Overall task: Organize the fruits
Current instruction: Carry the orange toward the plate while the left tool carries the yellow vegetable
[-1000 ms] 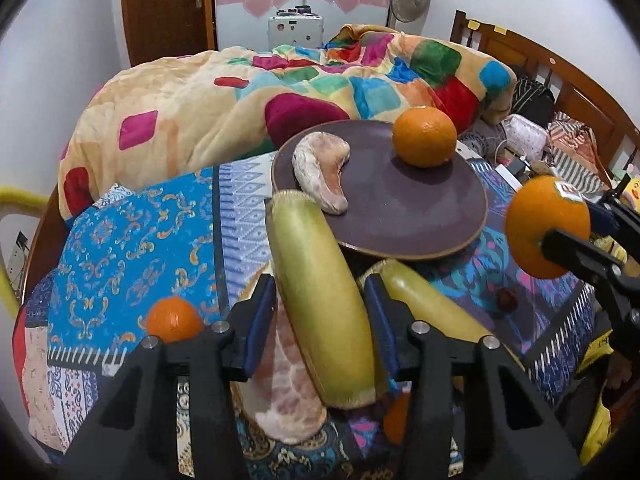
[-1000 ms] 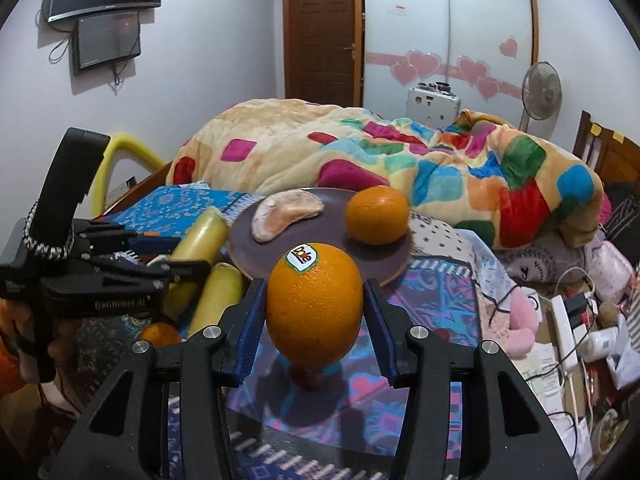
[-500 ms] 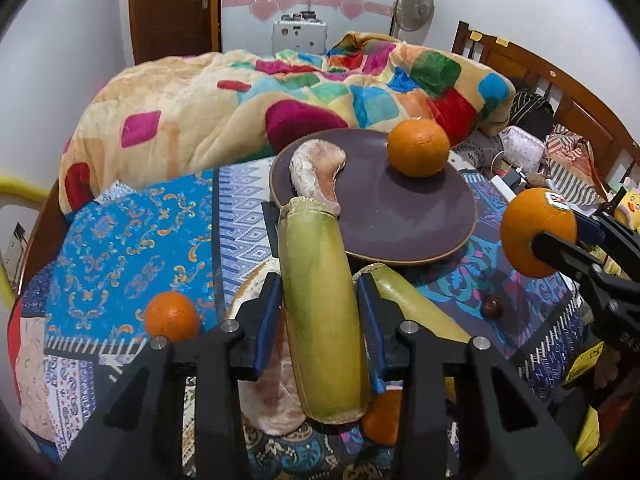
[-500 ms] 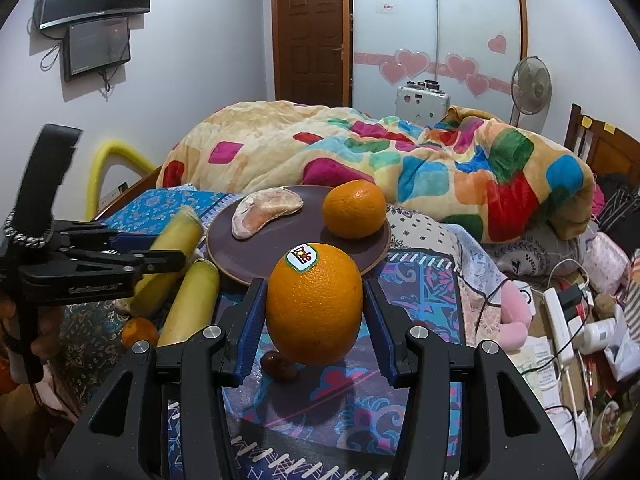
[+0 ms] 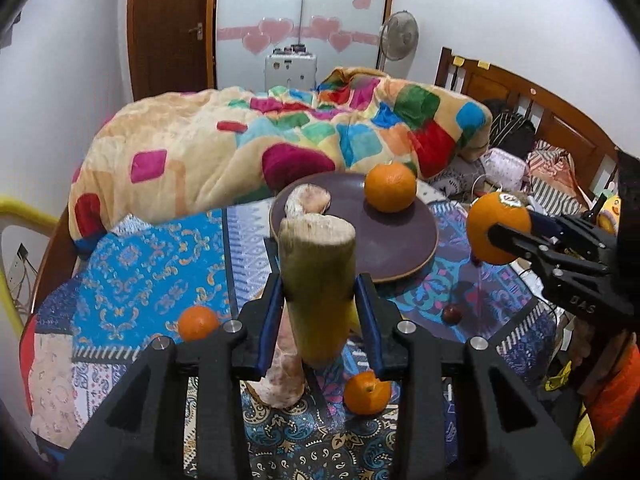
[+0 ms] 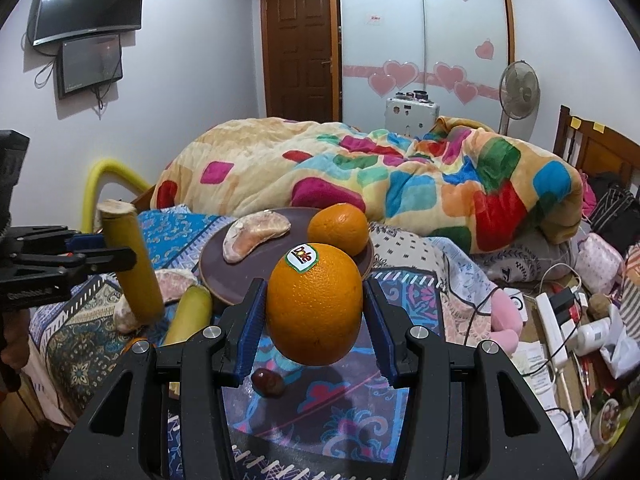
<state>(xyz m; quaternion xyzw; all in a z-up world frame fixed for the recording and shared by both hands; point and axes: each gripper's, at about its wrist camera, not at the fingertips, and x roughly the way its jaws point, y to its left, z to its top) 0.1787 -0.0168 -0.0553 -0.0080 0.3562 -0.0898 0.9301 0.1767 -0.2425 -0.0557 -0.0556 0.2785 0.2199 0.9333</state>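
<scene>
My left gripper point(image 5: 318, 316) is shut on a yellow-green stalk piece point(image 5: 318, 280), tilted up above the patterned cloth; it also shows in the right wrist view point(image 6: 130, 264). My right gripper point(image 6: 314, 320) is shut on a large stickered orange point(image 6: 314, 304), held in the air right of the plate point(image 5: 494, 228). A dark purple plate point(image 5: 384, 240) holds a pomelo segment point(image 5: 306, 200) and an orange point(image 5: 390, 186). A second stalk piece point(image 6: 188, 316), another pomelo segment point(image 5: 282, 372), two small oranges point(image 5: 198, 322) point(image 5: 366, 392) and a small dark fruit point(image 6: 268, 382) lie on the cloth.
A bunched colourful blanket point(image 5: 260, 148) lies right behind the plate. A wooden headboard point(image 5: 540, 108) and clutter with cables and a power strip point(image 6: 556, 320) fill the right side. A yellow rail point(image 6: 100, 184) stands at the left.
My left gripper has lifted the stalk piece and tilted it upright, uncovering the small orange below. My right gripper holds the large orange slightly higher and nearer the plate.
</scene>
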